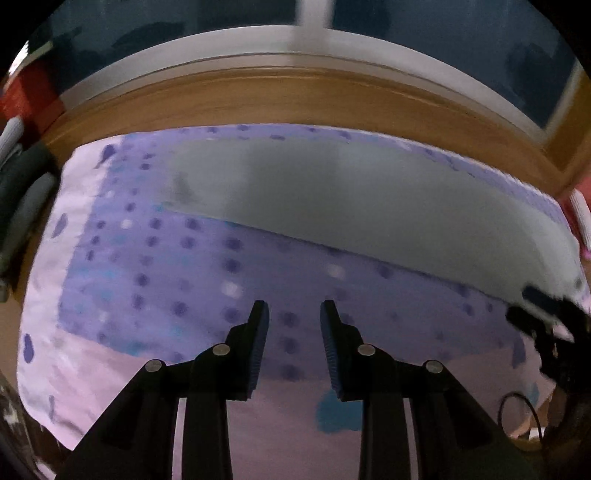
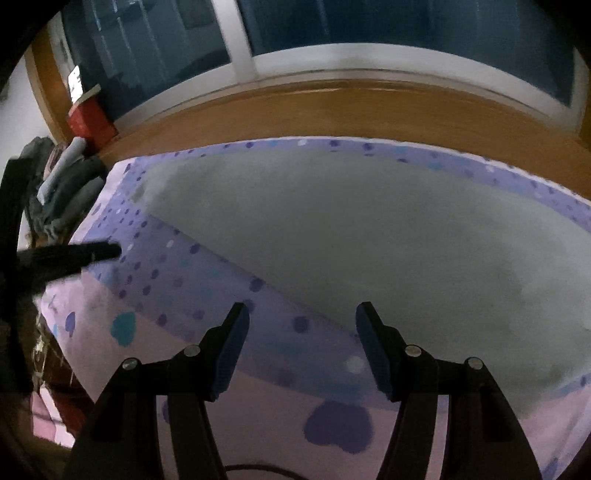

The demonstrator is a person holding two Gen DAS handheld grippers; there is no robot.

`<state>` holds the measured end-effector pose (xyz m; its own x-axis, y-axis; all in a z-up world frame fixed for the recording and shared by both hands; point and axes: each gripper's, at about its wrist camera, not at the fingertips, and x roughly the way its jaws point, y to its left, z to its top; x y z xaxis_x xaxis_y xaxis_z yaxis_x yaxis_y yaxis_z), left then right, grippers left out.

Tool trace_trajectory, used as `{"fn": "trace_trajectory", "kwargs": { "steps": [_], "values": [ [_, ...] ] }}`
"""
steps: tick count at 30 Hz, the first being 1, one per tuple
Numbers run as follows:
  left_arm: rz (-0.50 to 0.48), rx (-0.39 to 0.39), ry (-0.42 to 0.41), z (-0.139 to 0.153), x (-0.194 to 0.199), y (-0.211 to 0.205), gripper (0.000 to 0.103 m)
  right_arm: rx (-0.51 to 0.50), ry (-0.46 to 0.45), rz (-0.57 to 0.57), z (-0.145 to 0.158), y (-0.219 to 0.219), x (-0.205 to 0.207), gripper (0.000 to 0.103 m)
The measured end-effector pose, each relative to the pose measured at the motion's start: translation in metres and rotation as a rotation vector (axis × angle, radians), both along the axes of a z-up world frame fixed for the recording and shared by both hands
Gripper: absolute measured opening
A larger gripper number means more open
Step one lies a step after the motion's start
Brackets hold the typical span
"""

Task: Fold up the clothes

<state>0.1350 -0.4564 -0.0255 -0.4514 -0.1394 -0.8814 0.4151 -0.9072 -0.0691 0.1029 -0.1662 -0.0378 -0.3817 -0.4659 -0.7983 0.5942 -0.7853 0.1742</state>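
Note:
A flat grey garment [image 1: 332,199] lies spread on a purple dotted bedsheet [image 1: 192,266]. It also shows in the right wrist view [image 2: 369,236], filling the middle and right of the bed. My left gripper [image 1: 294,308] is open and empty above the sheet, short of the garment's near edge. My right gripper [image 2: 302,312] is open and empty, hovering over the garment's near edge. The right gripper also shows at the right edge of the left wrist view [image 1: 539,317]. The left gripper shows at the left edge of the right wrist view [image 2: 74,254].
A wooden ledge [image 2: 332,110] runs along the bed's far side under a dark window [image 2: 369,26]. A red box [image 2: 90,120] and a pile of grey clothes [image 2: 62,188] sit at the far left. The pink sheet border [image 2: 258,417] lies nearest me.

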Motion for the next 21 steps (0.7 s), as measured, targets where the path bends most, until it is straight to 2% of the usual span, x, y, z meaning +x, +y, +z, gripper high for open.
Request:
{"fn": "trace_trajectory", "kwargs": {
  "steps": [2,8,11,14,16,21],
  "values": [
    [0.02,-0.005,0.008,0.0,-0.002,-0.025,0.029,0.014,-0.001,-0.006,-0.005,-0.012,-0.001,0.061],
    [0.002,-0.022,0.031,-0.001,-0.027,-0.094,0.029,-0.017,-0.001,-0.098,0.001,-0.039,-0.041,0.061],
    [-0.026,-0.017,0.046,-0.006,-0.041,-0.115,0.03,-0.072,-0.01,-0.131,0.009,-0.045,-0.079,0.061],
    [-0.069,0.003,0.049,-0.016,-0.055,-0.127,0.03,-0.083,-0.001,-0.026,0.013,-0.062,-0.115,0.061],
    [-0.089,0.004,0.049,-0.022,-0.06,-0.13,0.03,-0.026,0.008,0.062,0.012,-0.077,-0.135,0.06],
    [-0.126,0.028,0.05,-0.034,-0.065,-0.131,0.03,0.146,0.047,0.243,0.004,-0.115,-0.158,0.048]
  ]
}}
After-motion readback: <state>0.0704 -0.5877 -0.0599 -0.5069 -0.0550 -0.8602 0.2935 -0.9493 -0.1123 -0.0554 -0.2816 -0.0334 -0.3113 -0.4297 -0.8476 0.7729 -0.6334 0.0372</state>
